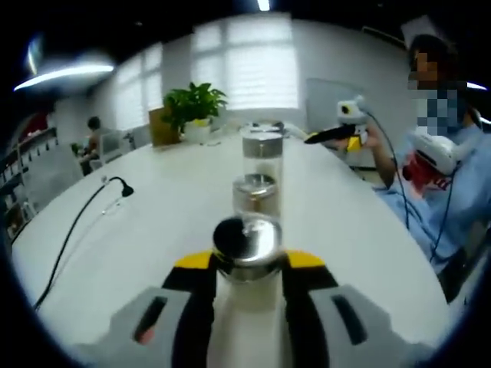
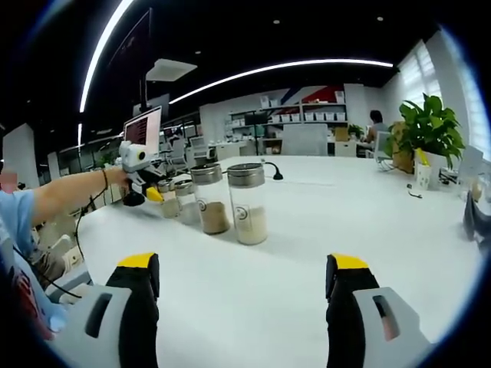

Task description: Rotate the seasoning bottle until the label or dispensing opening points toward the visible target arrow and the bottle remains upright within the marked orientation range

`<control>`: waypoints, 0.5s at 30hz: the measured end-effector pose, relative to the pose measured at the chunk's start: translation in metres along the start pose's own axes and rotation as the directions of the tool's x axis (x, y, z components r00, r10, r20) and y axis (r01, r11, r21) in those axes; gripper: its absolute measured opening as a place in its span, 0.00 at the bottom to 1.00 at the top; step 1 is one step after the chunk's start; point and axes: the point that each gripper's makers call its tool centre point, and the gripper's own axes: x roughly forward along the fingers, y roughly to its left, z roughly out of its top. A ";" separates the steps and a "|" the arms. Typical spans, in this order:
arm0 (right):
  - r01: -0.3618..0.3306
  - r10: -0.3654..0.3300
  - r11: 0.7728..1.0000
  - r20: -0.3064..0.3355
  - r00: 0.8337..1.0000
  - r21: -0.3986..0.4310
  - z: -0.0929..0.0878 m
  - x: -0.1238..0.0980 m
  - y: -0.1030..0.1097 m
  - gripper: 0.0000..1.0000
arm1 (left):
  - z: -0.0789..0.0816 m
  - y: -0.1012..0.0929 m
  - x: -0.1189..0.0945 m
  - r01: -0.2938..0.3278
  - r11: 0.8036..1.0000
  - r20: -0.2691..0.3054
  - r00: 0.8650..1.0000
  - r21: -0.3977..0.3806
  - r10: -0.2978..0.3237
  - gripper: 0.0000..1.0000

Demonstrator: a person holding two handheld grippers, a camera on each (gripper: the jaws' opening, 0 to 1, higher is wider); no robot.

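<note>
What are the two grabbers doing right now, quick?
Left gripper: jaws around the nearest seasoning bottle; whether they squeeze it cannot be told.
Right gripper: open, holding nothing, over the white table.

Potted plant (image 1: 195, 105) at the white table's (image 1: 153, 222) far end, black cable (image 1: 77, 222) across it.

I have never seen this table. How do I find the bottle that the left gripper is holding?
On the long white table stands a row of glass seasoning bottles with metal lids. Take the end bottle nearest the person, farthest from the potted plant. Unlike its neighbours, it sits between the yellow-tipped jaws of the left gripper.
</note>
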 end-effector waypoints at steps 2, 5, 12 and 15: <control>-0.008 0.008 1.000 0.004 1.000 -0.023 0.001 0.000 0.002 0.94 | 0.000 -0.002 0.001 0.016 1.000 -0.006 1.000 0.004 -0.016 0.35; -0.027 0.028 0.998 0.009 1.000 -0.053 0.004 0.002 0.007 0.94 | 0.000 0.000 0.001 0.043 0.999 -0.022 0.999 0.016 -0.043 0.35; -0.087 0.086 0.992 -0.016 0.996 -0.097 -0.002 0.012 0.022 0.94 | -0.001 -0.002 0.004 0.070 0.997 -0.042 0.997 0.039 -0.069 0.35; -0.088 0.086 0.992 -0.020 0.996 -0.092 -0.003 0.012 0.022 0.94 | -0.002 0.002 0.002 0.066 0.997 -0.031 0.997 0.038 -0.065 0.35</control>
